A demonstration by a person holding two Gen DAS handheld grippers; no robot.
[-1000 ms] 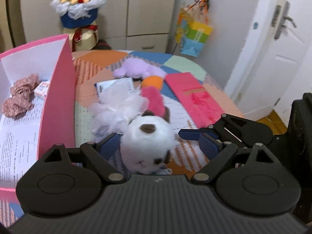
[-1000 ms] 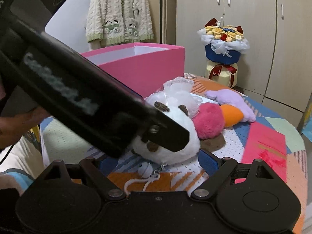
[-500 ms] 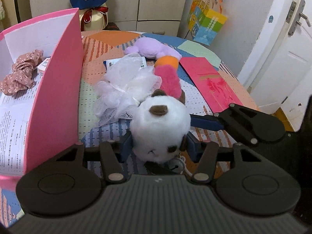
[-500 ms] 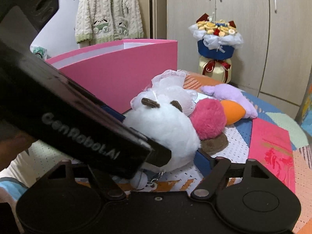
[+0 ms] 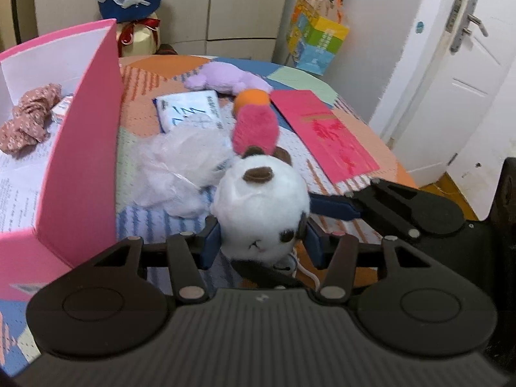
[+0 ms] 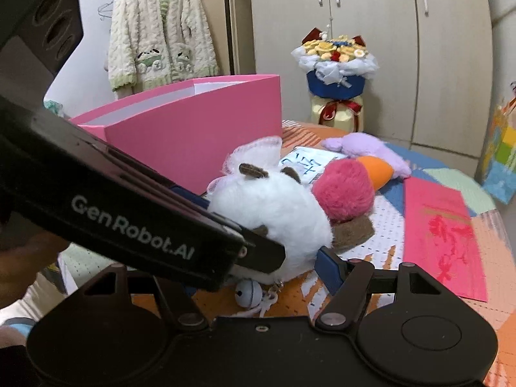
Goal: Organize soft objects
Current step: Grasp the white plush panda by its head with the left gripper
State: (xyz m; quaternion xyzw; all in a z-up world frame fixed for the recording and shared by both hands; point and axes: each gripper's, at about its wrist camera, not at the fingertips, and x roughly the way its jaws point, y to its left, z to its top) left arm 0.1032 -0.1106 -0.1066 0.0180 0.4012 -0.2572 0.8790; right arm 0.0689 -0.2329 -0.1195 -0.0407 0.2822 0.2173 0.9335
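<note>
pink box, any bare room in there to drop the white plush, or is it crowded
Room: the pink box floor is bare toward its near corner. Its far end holds a floral fabric bundle. Outside it is crowded: white plush, mesh pouf, pink pompom.

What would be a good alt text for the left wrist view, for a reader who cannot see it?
The left tongs are closed on a white plush toy with brown ears, above a patchwork cover. An open pink box stands to the left; behind the toy lie white tulle, a pink pompom and a purple plush.
</note>
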